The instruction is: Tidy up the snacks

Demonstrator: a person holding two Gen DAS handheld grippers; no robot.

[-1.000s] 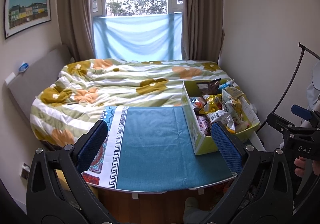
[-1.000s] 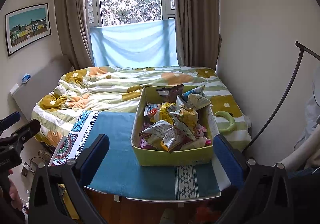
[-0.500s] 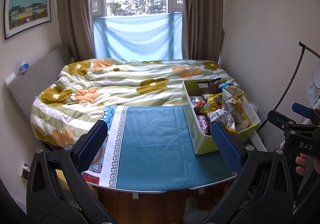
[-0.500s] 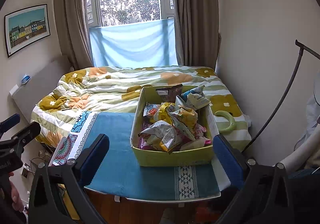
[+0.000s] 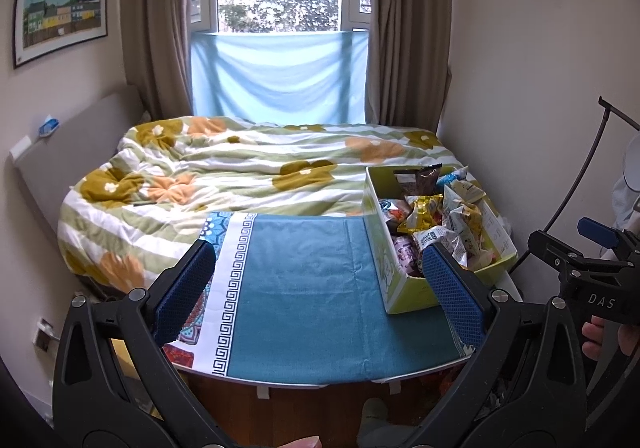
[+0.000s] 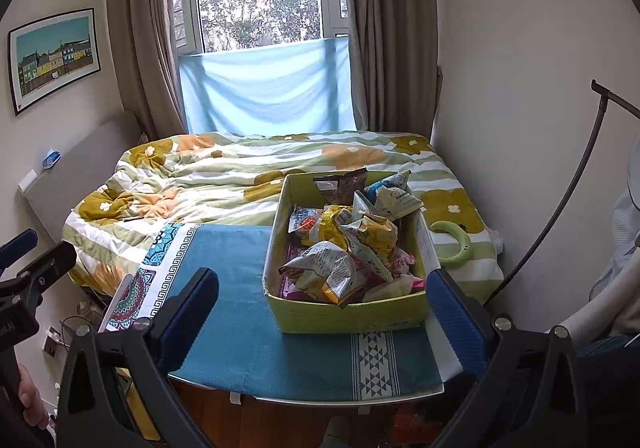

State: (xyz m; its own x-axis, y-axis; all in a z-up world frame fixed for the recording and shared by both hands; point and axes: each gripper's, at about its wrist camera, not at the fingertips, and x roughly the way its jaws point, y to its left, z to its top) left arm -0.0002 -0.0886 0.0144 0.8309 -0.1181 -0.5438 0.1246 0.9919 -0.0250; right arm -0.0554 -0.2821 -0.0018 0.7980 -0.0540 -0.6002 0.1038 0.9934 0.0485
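A yellow-green cardboard box (image 6: 348,314) full of crumpled snack packets (image 6: 344,244) stands on the right part of a small table with a teal cloth (image 6: 236,312). It also shows in the left wrist view (image 5: 394,288), at the table's right end. My right gripper (image 6: 322,308) is open and empty, held in front of the box and short of the table. My left gripper (image 5: 320,288) is open and empty over the table's near edge, left of the box.
The table stands against a bed with a flowered striped quilt (image 5: 224,176). A green crescent-shaped object (image 6: 452,240) lies on the quilt right of the box. A curved black stand (image 6: 560,200) rises by the right wall. A wooden floor lies below.
Both grippers have barely shifted. The right wrist view has drifted slightly, nothing was taken or released.
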